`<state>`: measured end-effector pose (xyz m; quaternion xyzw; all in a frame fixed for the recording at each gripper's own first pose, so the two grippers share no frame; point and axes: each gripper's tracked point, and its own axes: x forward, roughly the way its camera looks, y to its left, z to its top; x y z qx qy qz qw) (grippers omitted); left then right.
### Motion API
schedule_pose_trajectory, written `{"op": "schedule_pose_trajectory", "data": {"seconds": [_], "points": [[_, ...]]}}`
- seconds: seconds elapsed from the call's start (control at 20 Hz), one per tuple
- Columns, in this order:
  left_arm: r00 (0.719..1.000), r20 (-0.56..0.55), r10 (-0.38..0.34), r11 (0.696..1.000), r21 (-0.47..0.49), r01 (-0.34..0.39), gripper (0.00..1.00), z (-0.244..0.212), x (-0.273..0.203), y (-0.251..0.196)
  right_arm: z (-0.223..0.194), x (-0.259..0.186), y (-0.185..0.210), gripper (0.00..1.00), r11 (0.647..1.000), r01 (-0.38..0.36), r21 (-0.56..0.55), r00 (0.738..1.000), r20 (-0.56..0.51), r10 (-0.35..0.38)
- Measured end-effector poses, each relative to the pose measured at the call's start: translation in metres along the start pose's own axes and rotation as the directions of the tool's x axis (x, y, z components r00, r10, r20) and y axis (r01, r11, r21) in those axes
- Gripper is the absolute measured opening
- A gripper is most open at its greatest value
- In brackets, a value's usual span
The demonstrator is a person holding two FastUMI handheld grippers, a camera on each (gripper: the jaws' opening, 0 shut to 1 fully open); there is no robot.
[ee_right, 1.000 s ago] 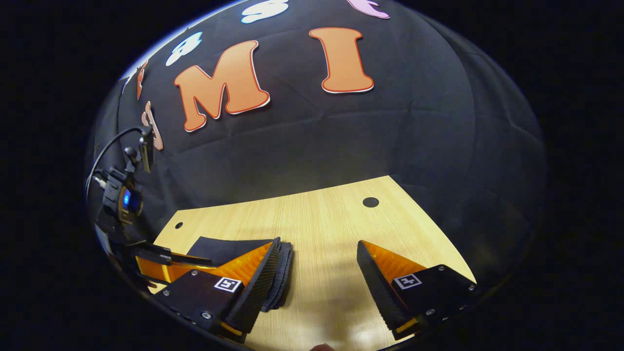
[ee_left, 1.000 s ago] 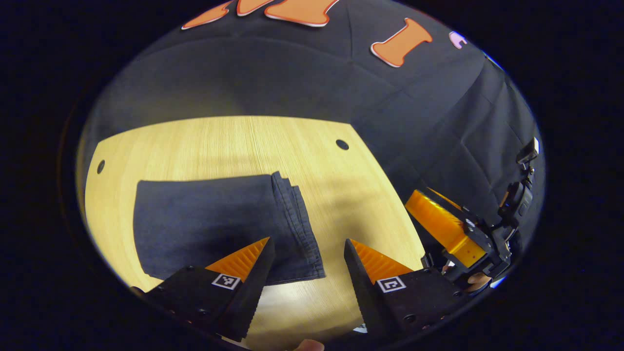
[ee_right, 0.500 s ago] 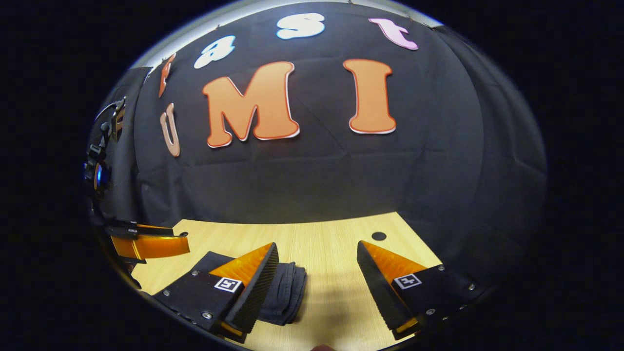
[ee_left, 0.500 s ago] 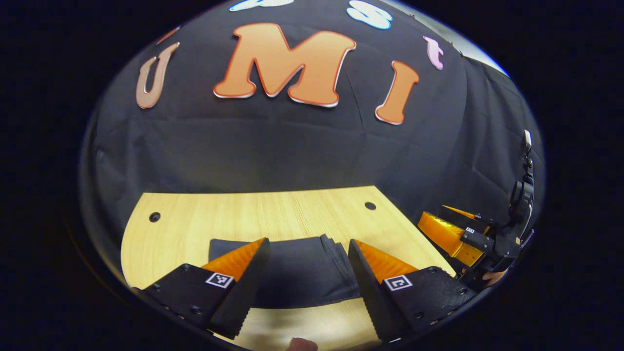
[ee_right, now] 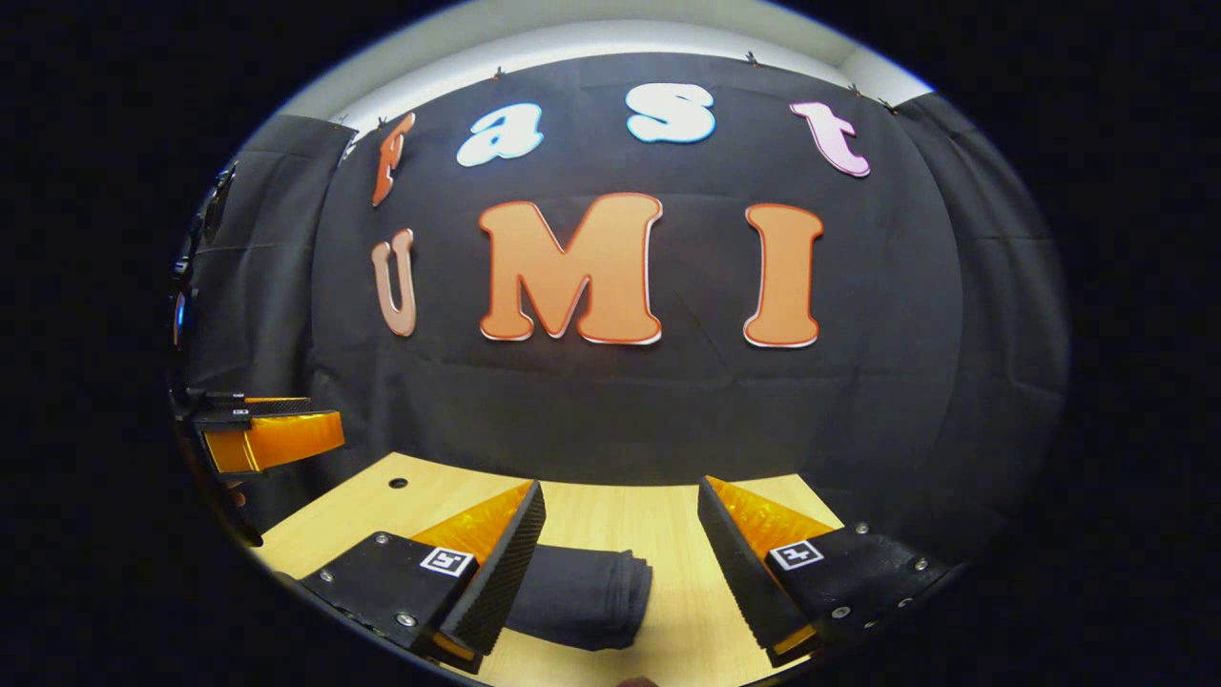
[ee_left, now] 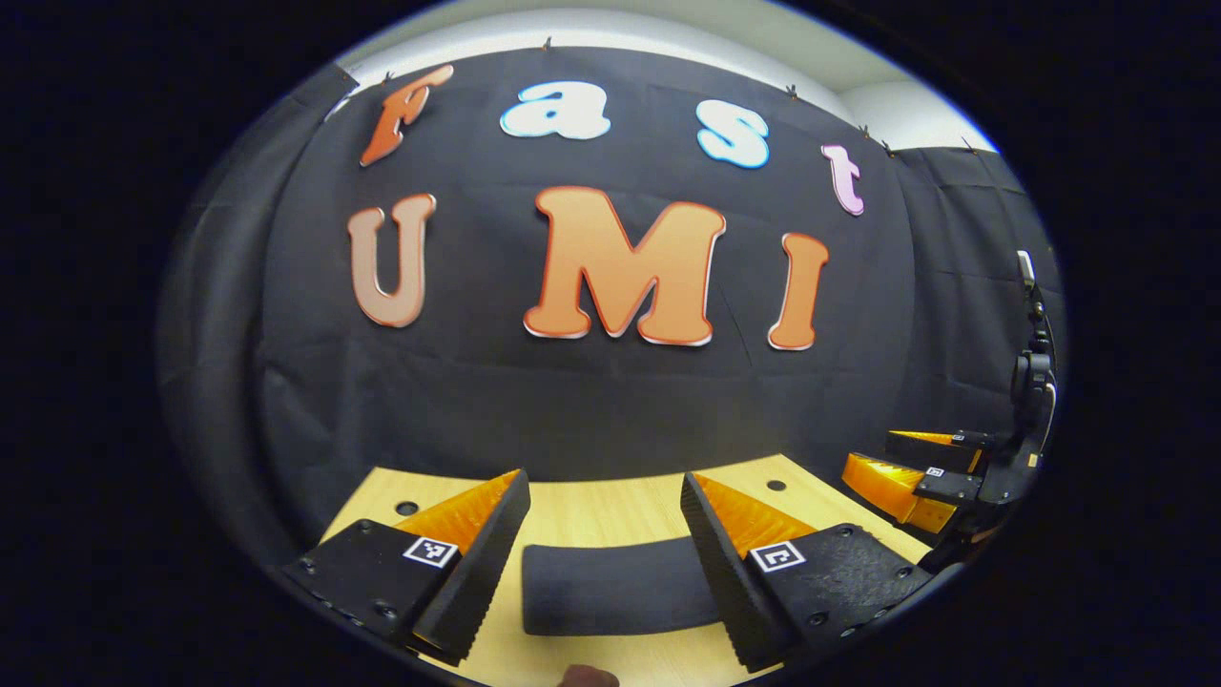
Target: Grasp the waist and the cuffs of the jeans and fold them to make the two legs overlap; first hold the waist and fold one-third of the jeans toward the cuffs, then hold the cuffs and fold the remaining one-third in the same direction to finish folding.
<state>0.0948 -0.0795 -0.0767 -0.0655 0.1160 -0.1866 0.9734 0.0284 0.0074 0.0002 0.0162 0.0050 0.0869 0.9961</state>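
1. left claw (ee_left: 605, 491) is spread wide with nothing between the fingers, hanging above the worktop (ee_left: 610, 501) and looking level at the booth wall
2. right claw (ee_right: 620, 501) is the same deal, fingers well apart, gripping nothing, up off the wood
3. in the left gripper view you can also spot the right claw off at the far right edge, held out past the worktop's right side, its fingers look parted too
4. in the right gripper view the left claw sits at the far left edge, raised above the worktop's left corner
5. the jeans (ee_left: 615, 598) are lying flat on the worktop as a compact dark folded bundle; in the left gripper view they sit right between and below the two fingers, not touching them as far as I can tell
6. in the right gripper view the jeans (ee_right: 582, 596) show a rounded folded edge on their right side, partly hidden behind the left finger
7. worktop is light wood with a couple of small round holes (ee_left: 776, 485) near the back corners
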Motion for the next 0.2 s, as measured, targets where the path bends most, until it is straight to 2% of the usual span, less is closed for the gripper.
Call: {"op": "schedule_pose_trajectory", "data": {"seconds": [0.2], "points": [[0.997,0.071,0.028,0.999,-0.024,-0.027,0.95,0.014,-0.03,0.017,0.011,-0.015,0.032,0.98,0.999,-0.041,-0.017,0.998,0.042,0.042]]}}
